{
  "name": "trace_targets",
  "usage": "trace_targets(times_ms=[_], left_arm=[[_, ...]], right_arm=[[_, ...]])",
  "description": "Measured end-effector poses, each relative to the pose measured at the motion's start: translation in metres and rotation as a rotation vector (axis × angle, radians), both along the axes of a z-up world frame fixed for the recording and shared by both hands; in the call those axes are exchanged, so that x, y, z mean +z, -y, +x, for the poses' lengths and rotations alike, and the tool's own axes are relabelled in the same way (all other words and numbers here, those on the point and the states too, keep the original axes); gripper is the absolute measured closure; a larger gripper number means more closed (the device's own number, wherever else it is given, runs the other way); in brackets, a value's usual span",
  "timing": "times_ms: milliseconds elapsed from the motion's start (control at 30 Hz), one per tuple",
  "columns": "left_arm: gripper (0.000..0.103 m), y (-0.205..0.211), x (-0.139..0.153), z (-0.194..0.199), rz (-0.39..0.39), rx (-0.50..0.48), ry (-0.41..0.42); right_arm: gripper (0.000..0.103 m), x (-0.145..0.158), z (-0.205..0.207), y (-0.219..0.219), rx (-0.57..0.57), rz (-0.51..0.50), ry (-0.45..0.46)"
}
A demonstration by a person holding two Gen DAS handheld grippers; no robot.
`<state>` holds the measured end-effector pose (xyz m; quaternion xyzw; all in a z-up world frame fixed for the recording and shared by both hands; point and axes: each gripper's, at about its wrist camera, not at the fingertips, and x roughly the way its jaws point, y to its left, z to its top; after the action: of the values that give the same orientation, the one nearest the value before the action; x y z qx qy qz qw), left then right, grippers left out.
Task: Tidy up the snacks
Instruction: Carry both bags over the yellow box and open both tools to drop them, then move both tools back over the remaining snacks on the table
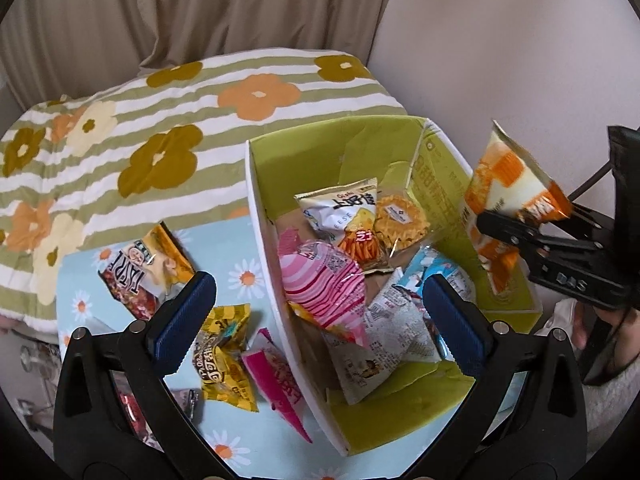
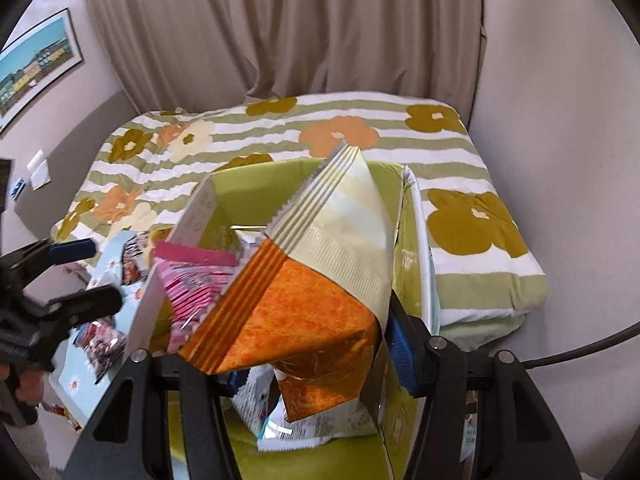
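Observation:
A green cardboard box (image 1: 320, 148) stands on the table and holds several snack bags, among them a pink striped bag (image 1: 324, 284) and a white cheese-stick bag (image 1: 344, 208). My right gripper (image 1: 516, 224) is shut on an orange and cream snack bag (image 1: 508, 184) and holds it above the box's right side; in the right wrist view the bag (image 2: 312, 280) fills the middle over the box (image 2: 256, 196). My left gripper (image 1: 316, 316) is open and empty above the box's left wall. A yellow bag (image 1: 224, 356), a pink packet (image 1: 276, 380) and a brown bag (image 1: 144, 272) lie on the table left of the box.
The table has a light blue daisy cloth (image 1: 240, 280). A bed with a striped flower quilt (image 1: 160, 128) lies behind it, with beige curtains (image 1: 200, 8) and a wall (image 1: 500, 40) beyond. A framed picture (image 2: 36, 64) hangs at the left.

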<state>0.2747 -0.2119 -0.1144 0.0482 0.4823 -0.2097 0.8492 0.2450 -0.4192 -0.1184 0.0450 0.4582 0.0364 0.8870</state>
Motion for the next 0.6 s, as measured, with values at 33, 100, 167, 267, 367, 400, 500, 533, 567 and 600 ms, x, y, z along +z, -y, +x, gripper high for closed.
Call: trace_targets(times_ms=[33,100,167,267,367,400,500,533,567,600], left_arm=[[0.0,-0.001,-0.001,0.001,0.003,0.003,-0.001],[0.0,-0.003,-0.003,0.002,0.003,0.01,-0.009],[0.0,-0.007,-0.006,0.002,0.008,0.018,-0.02],[0.0,-0.011,-0.008,-0.001,0.018,0.027,-0.02],[0.0,-0.013,-0.007,-0.006,0.023,0.033,-0.017],[0.0,-0.012,-0.005,-0.007,0.025,0.035,-0.013],[0.0,-0.013,0.004,-0.014,0.033,0.042,0.013],[0.0,-0.013,0.008,-0.017,0.039,0.046,0.023],[0.0,-0.014,0.012,-0.019,0.047,0.051,0.033],[0.0,-0.016,0.015,-0.022,0.053,0.058,0.038]], right_arm=[[0.031,-0.003,0.003,-0.002,0.002,-0.011,0.008],[0.0,-0.006,0.004,-0.005,0.022,-0.03,0.018],[0.0,-0.005,-0.001,-0.007,0.026,-0.054,0.022],[0.0,0.0,-0.012,-0.003,0.021,-0.024,0.037],[0.0,0.003,-0.019,0.0,0.011,-0.011,0.036],[0.0,0.004,-0.021,0.002,0.012,-0.009,0.041],[0.0,0.013,-0.028,0.003,0.015,-0.009,0.055],[0.0,0.018,-0.03,0.002,0.016,-0.007,0.057],[0.0,0.022,-0.03,0.002,0.019,-0.002,0.057],[0.0,0.027,-0.032,0.001,0.026,0.007,0.062]])
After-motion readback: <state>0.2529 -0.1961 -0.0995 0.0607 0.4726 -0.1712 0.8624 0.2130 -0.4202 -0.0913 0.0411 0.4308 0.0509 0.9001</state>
